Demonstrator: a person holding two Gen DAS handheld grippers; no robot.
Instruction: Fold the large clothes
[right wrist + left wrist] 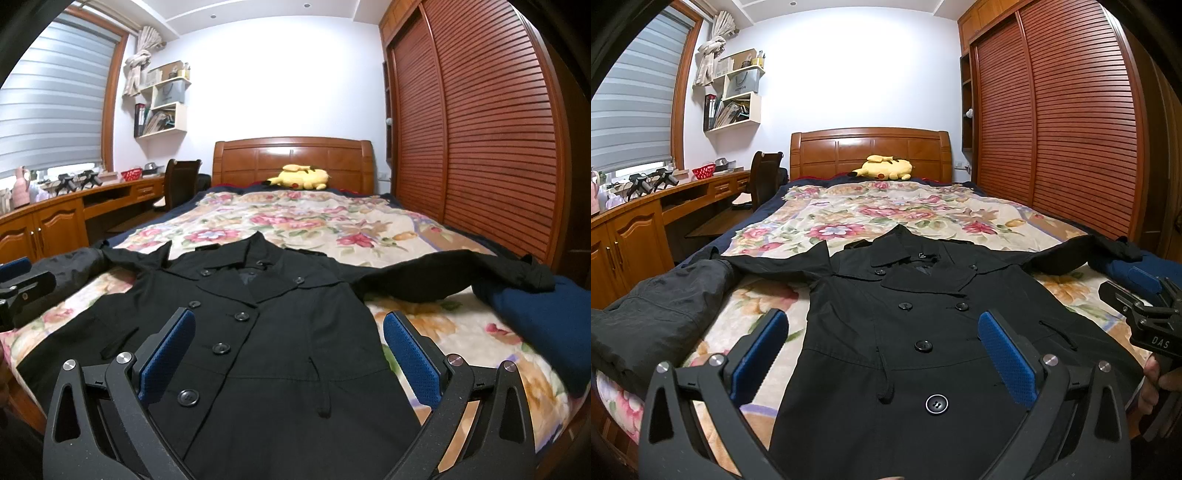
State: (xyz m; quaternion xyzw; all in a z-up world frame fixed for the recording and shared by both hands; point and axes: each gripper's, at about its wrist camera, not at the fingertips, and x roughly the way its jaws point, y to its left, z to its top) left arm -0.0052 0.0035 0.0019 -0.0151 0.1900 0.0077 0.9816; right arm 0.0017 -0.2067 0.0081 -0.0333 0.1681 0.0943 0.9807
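Both tongs, left [882, 354] and right [288, 354], gape wide, empty, above black coat [923, 332] at frame centre; pinch sleeve cuffs first, fold inward.

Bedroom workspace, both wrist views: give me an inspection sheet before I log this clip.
Surface: bed with floral blanket, wooden headboard behind.
Job's things: black double-breasted coat lying face up, buttoned, sleeves spread to both sides.
Clutter: dark grey garment at the bed's left edge; folded navy blue cloth under the coat's right-hand cuff; yellow plush toy by the headboard.
Grippers: left gripper open above the coat; right gripper open above the coat; neither holds anything.
Cables: nothing seen.
Surroundings: louvred wardrobe doors, wooden desk, wall shelves, window blind.
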